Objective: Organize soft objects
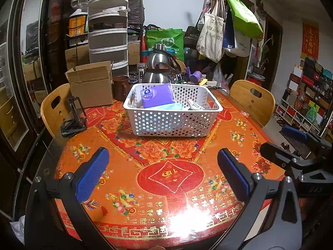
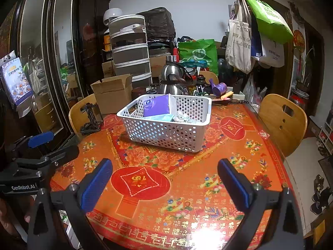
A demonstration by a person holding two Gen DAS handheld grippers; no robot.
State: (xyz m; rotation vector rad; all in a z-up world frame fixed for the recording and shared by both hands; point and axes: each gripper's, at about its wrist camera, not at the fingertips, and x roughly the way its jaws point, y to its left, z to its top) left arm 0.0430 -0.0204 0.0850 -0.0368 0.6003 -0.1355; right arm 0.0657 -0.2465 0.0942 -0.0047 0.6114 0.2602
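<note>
White basket point(image 1: 172, 123) holding purple tissue pack point(image 1: 157, 98) — left claw point(image 1: 162, 177) apart, empty; right claw point(image 2: 165, 184) likewise

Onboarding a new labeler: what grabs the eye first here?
The white basket at mid-table, holding a purple tissue pack and pale soft items. Under it, the loud red-orange tablecloth. Both grippers, left and right, hover open and empty over the near table edge.

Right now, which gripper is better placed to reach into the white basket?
Left, slightly. The white basket sits straight ahead of the open left gripper; from the right gripper, also open, it looks about as far.
</note>
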